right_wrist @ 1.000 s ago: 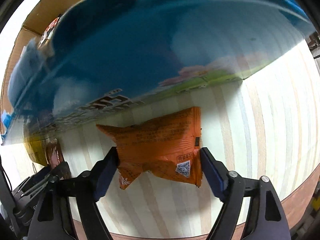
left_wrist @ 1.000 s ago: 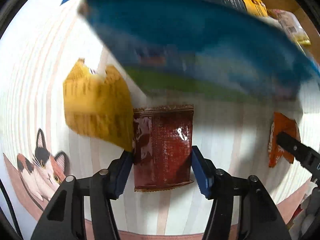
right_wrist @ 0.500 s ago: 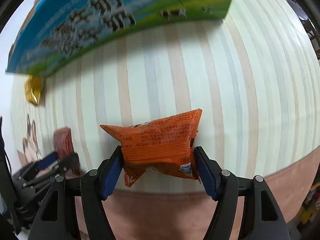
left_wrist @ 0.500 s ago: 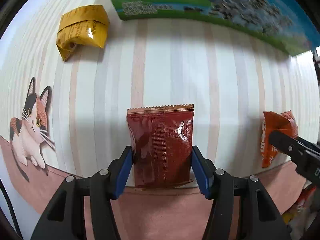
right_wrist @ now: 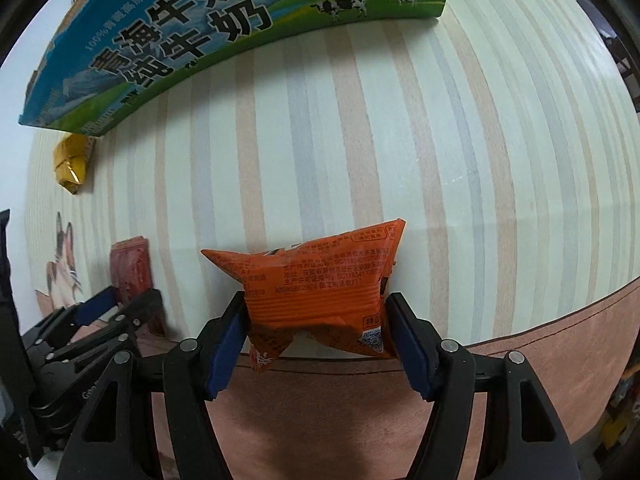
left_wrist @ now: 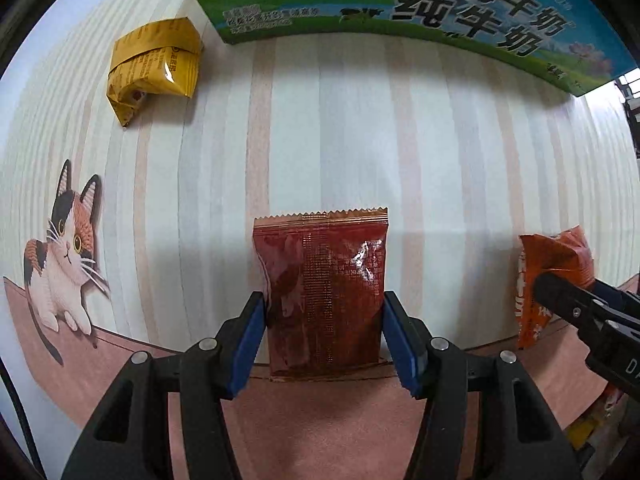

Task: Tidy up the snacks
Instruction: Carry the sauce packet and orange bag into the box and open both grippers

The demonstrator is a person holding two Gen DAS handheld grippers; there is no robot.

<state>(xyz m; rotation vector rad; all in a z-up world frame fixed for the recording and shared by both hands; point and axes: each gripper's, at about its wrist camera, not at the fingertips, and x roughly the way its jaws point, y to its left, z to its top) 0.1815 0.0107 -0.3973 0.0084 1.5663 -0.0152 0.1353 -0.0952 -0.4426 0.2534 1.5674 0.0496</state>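
Packets in both tools, and each one looks pinched at the sides! The left gripper (left_wrist: 324, 340) has its blue pads pressed against the edges of the dark red packet (left_wrist: 324, 288), which sits flat and upright between them, over the near edge of the striped mat (left_wrist: 440, 140). The right gripper (right_wrist: 316, 340) is clamped on the orange packet (right_wrist: 316, 280), and that one is crumpled, buckling between the pads with a corner drooping below.

Across the mat lies the yellow packet (left_wrist: 154, 64), untouched, just beside the corner of the blue-and-green milk carton box (left_wrist: 400, 4) at the far side. The printed cat (left_wrist: 64, 252) sits off to the left.

Here is the worry: both grips are on thin, slick film at the edges only. The red packet could slide out or fold if it is tilted quickly. The orange one is puffy and already deformed, so a harder squeeze could burst its seal, while a looser one could let it drop. The two tools are also near each other, and a crossing move risks a knock.
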